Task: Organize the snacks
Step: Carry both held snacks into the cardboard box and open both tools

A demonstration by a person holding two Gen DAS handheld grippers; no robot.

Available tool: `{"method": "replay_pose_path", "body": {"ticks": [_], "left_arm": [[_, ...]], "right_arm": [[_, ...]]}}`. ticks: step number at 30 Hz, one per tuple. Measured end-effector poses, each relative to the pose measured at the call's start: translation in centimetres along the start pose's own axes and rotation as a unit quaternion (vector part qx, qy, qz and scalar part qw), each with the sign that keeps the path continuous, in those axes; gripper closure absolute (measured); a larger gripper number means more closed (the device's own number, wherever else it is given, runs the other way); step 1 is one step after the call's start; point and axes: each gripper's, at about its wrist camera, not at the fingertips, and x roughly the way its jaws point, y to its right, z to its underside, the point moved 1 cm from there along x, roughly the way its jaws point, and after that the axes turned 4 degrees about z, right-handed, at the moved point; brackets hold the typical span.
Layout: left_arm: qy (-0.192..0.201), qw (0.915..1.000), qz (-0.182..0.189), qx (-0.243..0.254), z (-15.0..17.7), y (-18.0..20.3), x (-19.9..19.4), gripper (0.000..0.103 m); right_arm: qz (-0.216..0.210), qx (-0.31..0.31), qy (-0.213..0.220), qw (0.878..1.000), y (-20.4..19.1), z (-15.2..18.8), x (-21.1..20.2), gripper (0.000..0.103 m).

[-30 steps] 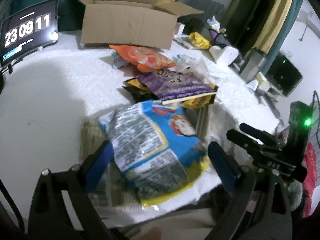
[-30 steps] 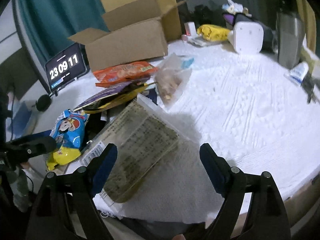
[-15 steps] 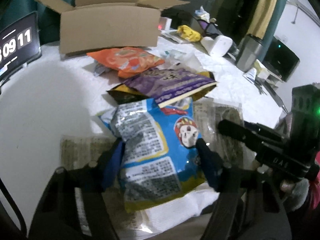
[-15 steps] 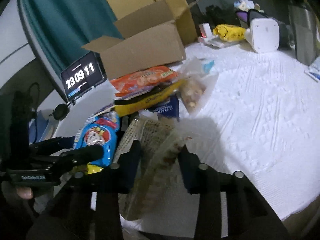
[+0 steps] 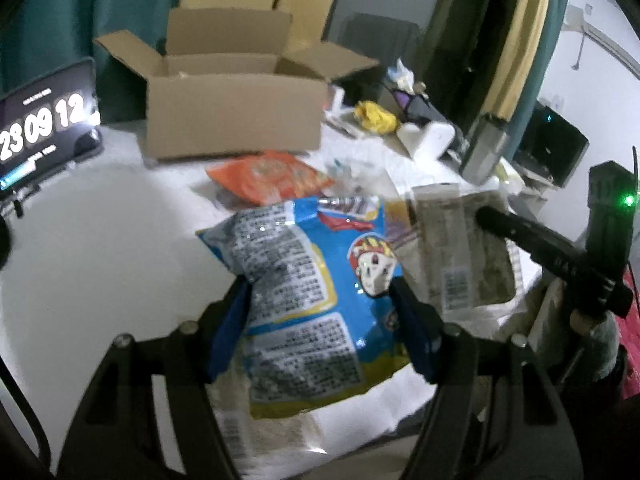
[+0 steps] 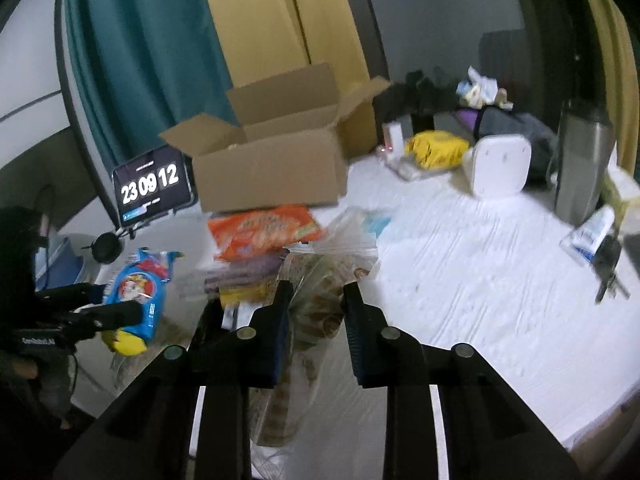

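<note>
My left gripper (image 5: 320, 300) is shut on a blue and yellow snack bag (image 5: 312, 292) and holds it above the white table (image 5: 100, 240). My right gripper (image 6: 316, 300) is shut on a clear pack of brown biscuits (image 6: 320, 312), also lifted; it shows in the left wrist view (image 5: 460, 256). The blue bag shows in the right wrist view (image 6: 136, 292). An open cardboard box (image 5: 232, 120) stands at the back, also in the right wrist view (image 6: 272, 164). An orange snack bag (image 5: 268, 176) lies in front of it.
A tablet clock (image 5: 44, 128) stands at the back left. A yellow bag (image 6: 436, 148), a white appliance (image 6: 500, 164) and a steel flask (image 6: 580, 164) sit at the back right. A purple and yellow bag (image 6: 248, 276) lies under the orange one.
Both grippers closed, the left on the blue bag and the right on the biscuit pack, and lifted them off the table toward the box.
</note>
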Motion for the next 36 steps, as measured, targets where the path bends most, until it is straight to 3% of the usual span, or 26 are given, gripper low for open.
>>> {"method": "replay_pose_path", "body": {"ticks": [19,36], "left_arm": [[0.094,0.9940,-0.054,0.015,-10.8,-6.9,-1.5,0.032],[0.145,0.9848,-0.083,0.047,-21.5,-10.8,3.4,0.032]], "right_arm": [[0.005,-0.065,0.073,0.995,-2.2,-12.8,4.0,0.077],[-0.037,-0.103,0.113,0.988,-5.4,-22.5,12.1,0.077]]}}
